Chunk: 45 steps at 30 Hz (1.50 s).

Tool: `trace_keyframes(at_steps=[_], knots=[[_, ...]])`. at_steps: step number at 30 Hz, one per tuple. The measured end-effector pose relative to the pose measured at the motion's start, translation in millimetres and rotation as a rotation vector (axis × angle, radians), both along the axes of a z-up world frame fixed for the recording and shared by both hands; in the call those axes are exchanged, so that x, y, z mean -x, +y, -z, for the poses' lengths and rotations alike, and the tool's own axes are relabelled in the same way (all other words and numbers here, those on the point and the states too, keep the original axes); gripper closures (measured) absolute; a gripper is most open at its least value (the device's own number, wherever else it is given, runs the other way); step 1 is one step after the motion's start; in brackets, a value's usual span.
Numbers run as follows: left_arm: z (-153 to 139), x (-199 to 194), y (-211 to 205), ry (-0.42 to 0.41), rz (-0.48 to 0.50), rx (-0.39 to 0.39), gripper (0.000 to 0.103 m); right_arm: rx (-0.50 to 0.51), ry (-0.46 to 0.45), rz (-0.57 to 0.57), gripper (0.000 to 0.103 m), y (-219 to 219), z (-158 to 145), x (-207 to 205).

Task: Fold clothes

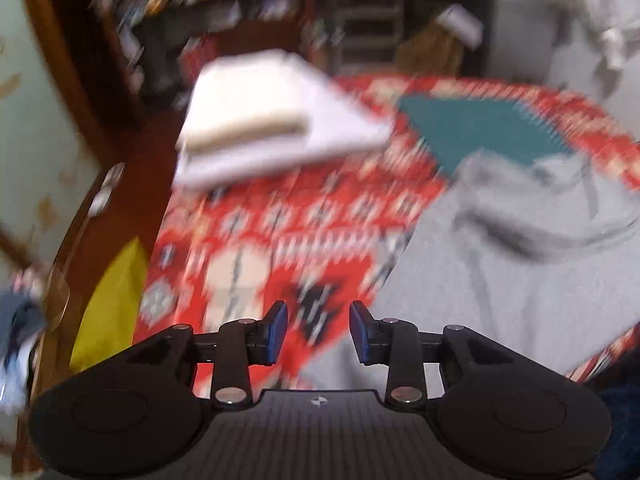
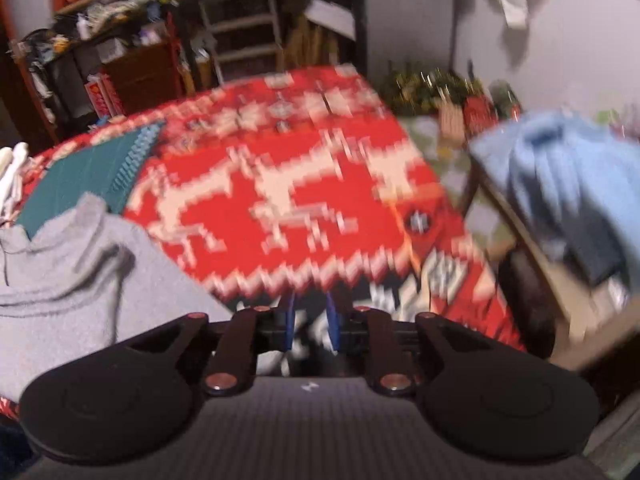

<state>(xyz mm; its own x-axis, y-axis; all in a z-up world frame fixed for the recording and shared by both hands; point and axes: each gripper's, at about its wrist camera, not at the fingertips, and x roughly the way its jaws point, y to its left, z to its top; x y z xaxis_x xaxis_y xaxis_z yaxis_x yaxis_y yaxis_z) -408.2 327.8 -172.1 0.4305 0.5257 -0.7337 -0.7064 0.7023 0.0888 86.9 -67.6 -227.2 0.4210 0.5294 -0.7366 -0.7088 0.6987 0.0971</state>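
Note:
A grey hooded sweatshirt [image 1: 500, 264] lies crumpled on a red patterned blanket [image 1: 280, 232]; in the right wrist view the grey sweatshirt [image 2: 68, 264] fills the lower left. My left gripper [image 1: 318, 330] hovers open over the blanket just left of the sweatshirt's edge, nothing between its blue pads. My right gripper [image 2: 311, 322] is open by a narrow gap, empty, above the red blanket [image 2: 280, 184] to the right of the sweatshirt. Both views are motion-blurred.
A stack of folded white and beige clothes [image 1: 256, 120] sits at the blanket's far left. A teal mat [image 1: 480, 128] lies beyond the sweatshirt. Blue clothes [image 2: 568, 184] rest on a wooden stand at right. A yellow item [image 1: 116, 304] and cluttered shelves [image 2: 160, 40] border the surface.

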Motion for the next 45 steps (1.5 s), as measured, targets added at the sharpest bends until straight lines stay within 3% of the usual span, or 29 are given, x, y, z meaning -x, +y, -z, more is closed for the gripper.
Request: trace_keyframes(at_steps=[3,7,11,14,20,21,24,25,26,31,41,45], knots=[[2,-40,8,-0.05,0.119,0.001,0.054,-0.073,-0.055,-0.149,0.076,28,-20,9],[23,-99,25,-0.055,0.245,0.064,0.055,-0.14,-0.025,-0.318,0.073,91,-21,19],[44,-155,41,-0.05,0.361,0.119,0.056,-0.126,-0.007,-0.443,0.068,151,-2,25],[52,-166,46,-0.008,0.378,0.144,0.056,-0.085,0.008,-0.495,0.067,186,13,26],[60,-165,47,-0.017,0.411,0.168,0.055,-0.02,0.004,-0.561,0.064,221,33,30],[60,-164,49,-0.021,0.408,0.171,0.06,-0.009,0.007,-0.567,0.064,225,36,30],[60,-163,53,-0.021,0.399,0.167,0.077,-0.013,0.016,-0.577,0.073,225,38,32],[59,-162,54,-0.021,0.399,0.164,0.082,-0.012,0.018,-0.589,0.092,223,36,33],[57,-162,55,-0.024,0.407,0.171,0.098,-0.012,0.021,-0.603,0.1,221,34,35],[52,-159,48,0.002,0.442,0.145,0.099,-0.032,0.008,-0.59,0.1,212,26,42],[5,-127,36,-0.153,0.402,0.156,0.1,-0.212,0.076,-0.489,0.101,170,-22,36],[0,-120,29,-0.192,0.398,0.155,0.1,-0.254,0.081,-0.473,0.101,151,-34,43]])
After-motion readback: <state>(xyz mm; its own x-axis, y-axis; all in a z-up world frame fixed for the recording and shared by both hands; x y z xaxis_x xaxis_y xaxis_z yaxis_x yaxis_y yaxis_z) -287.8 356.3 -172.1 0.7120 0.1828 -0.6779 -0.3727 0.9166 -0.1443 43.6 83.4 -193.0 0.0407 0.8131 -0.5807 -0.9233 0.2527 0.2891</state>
